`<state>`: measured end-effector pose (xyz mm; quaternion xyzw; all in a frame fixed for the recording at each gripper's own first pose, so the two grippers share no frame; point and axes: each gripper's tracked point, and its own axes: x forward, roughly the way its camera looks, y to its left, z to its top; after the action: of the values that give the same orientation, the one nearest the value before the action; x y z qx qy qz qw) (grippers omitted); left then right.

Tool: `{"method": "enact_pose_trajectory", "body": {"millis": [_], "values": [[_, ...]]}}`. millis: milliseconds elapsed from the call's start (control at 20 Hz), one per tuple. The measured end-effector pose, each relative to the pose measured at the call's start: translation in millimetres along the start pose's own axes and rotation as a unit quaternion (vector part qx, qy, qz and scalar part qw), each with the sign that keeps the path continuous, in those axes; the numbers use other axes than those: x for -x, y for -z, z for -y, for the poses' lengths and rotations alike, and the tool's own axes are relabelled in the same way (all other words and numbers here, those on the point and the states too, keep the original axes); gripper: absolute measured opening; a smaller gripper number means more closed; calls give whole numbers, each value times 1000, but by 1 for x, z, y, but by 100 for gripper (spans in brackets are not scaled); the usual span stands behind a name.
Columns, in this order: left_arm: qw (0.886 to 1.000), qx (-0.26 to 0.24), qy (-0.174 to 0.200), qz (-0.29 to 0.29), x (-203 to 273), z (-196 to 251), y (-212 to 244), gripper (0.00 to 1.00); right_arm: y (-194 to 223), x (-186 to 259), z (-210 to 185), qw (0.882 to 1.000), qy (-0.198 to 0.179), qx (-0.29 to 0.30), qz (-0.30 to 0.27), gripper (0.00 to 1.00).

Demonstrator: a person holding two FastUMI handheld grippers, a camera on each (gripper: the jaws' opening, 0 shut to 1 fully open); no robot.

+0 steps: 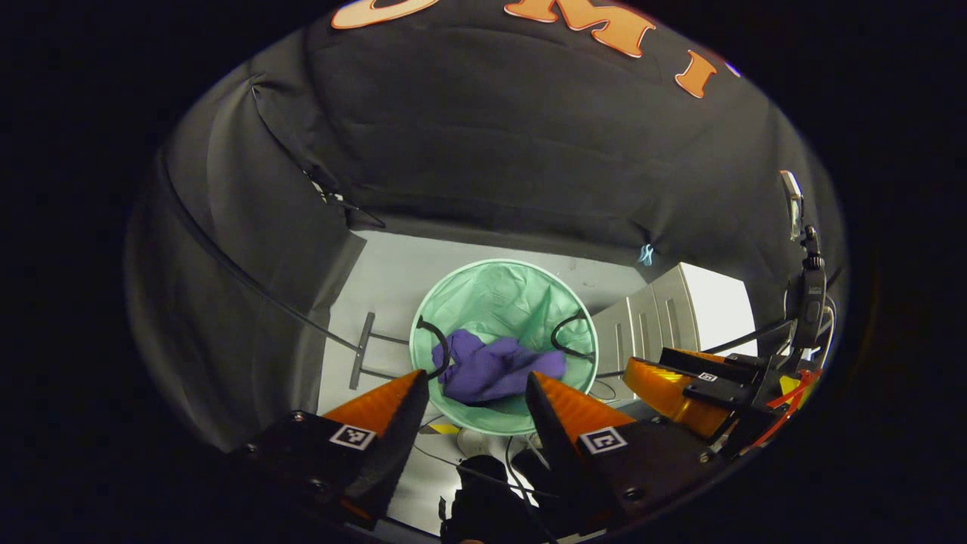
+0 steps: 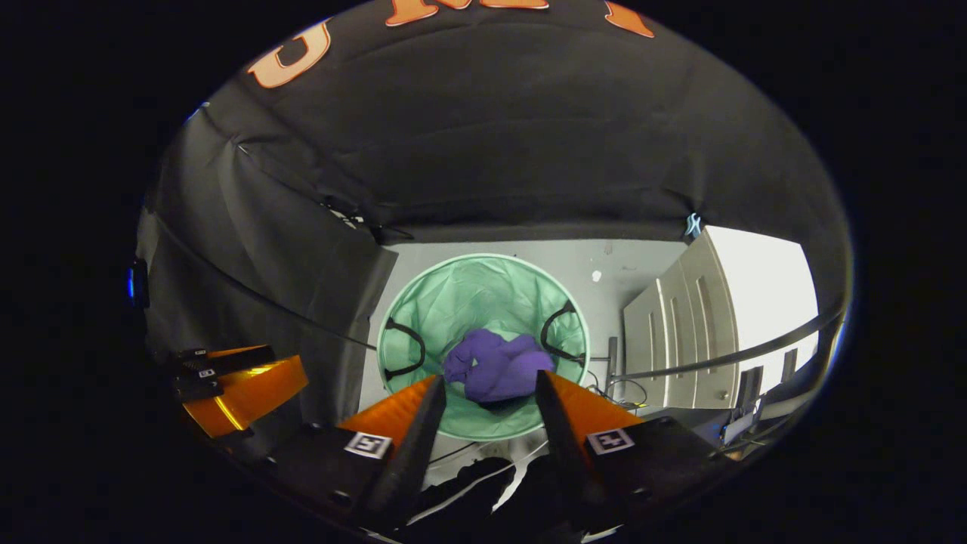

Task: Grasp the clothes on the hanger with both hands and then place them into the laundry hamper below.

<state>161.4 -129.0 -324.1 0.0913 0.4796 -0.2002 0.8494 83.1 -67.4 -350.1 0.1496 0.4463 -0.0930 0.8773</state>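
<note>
A crumpled purple garment [image 1: 491, 369] lies inside the round green laundry hamper [image 1: 483, 287] on the floor below. In the right gripper view the same garment [image 2: 495, 368] rests in the hamper [image 2: 468, 291]. My left gripper [image 1: 476, 385] hangs open above the hamper's near rim, nothing between its fingers. My right gripper [image 2: 487, 385] is open too, above the same rim. The right gripper [image 1: 695, 381] shows off to the right in the left gripper view, and the left gripper [image 2: 227, 378] shows at the left in the right gripper view.
A white cabinet [image 2: 695, 317] stands right of the hamper. A metal rail [image 2: 725, 355] runs across in front of it. A stand's metal foot [image 1: 363, 351] lies on the pale floor left of the hamper. Black cables [image 1: 483, 468] trail below my fingers.
</note>
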Motion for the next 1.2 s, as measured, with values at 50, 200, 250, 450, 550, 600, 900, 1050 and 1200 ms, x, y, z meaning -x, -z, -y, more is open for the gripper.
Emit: {"method": "enact_pose_trajectory", "body": {"millis": [50,200,250,450,550,600,900,1050,1200], "values": [[1000,4,-2,10,10,1,-5,100,-1,10,3,1000,2,-1,15,100],[999,12,-2,44,35,7,-24,98,-16,46,14,998,12,3,58,99],[998,11,-4,61,43,8,-34,98,-22,56,17,997,15,1,71,99],[992,10,2,123,81,26,-66,98,-51,109,34,991,20,-25,129,99],[989,10,11,149,96,41,-77,98,-63,132,49,987,29,-24,158,99],[987,4,11,161,102,47,-82,98,-67,145,56,985,33,-23,170,98],[977,-19,24,209,135,99,-85,98,-81,206,87,975,26,-10,220,99],[964,-35,11,263,164,117,-101,98,-89,239,94,966,11,1,260,98],[949,-39,9,312,193,134,-113,96,-96,272,105,957,0,1,291,98]]}}
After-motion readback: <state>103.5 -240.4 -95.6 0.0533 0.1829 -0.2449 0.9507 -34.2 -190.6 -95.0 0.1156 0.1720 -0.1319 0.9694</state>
